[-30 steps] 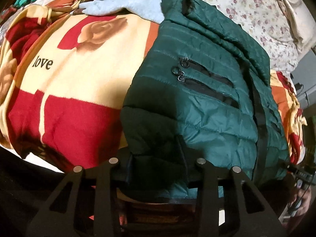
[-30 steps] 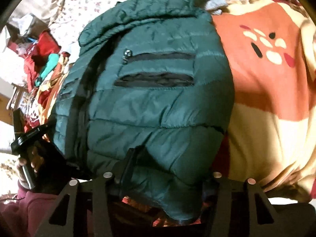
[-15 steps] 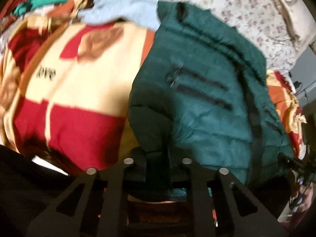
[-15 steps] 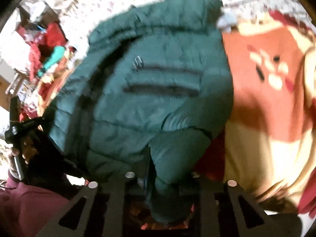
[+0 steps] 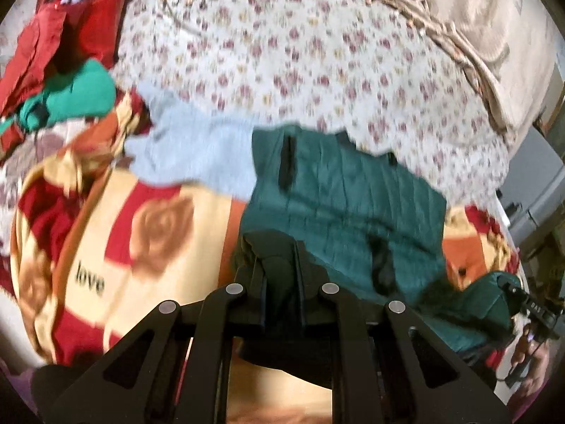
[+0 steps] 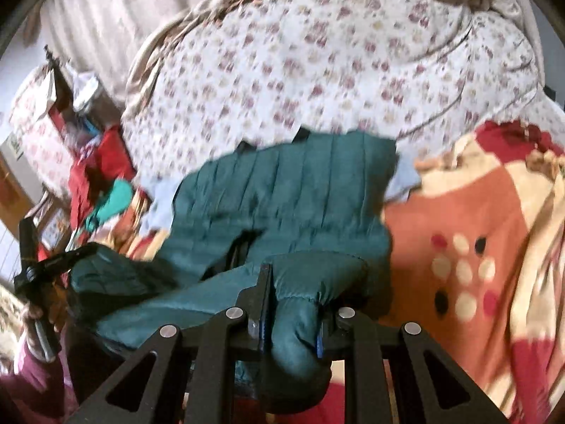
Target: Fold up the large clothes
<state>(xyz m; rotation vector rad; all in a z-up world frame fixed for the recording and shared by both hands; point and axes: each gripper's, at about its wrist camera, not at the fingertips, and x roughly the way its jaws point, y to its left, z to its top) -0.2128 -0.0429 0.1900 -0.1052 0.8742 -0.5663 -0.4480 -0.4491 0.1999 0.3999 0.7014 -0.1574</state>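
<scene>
A dark green quilted jacket (image 5: 353, 194) lies on a patterned blanket on a bed; it also shows in the right wrist view (image 6: 289, 198). My left gripper (image 5: 279, 275) is shut on the jacket's near hem at its left corner and holds it lifted. My right gripper (image 6: 293, 304) is shut on the near hem at the right corner, with green fabric bulging between the fingers. The lifted hem is folded up over the jacket's body. Each gripper shows in the other view, the right one (image 5: 529, 311) and the left one (image 6: 46, 265), at the frame edge.
A red, cream and orange blanket (image 5: 116, 247) covers the near bed, also in the right wrist view (image 6: 476, 247). A floral quilt (image 5: 300, 53) lies behind. A light blue garment (image 5: 197, 155) touches the jacket's left. Red and teal clothes (image 5: 63, 81) are piled far left.
Both grippers closed on the jacket's near hem and lifted it up and forward toward the collar. The jacket's lower half now lies folded over and the views tilt up toward the floral quilt.
</scene>
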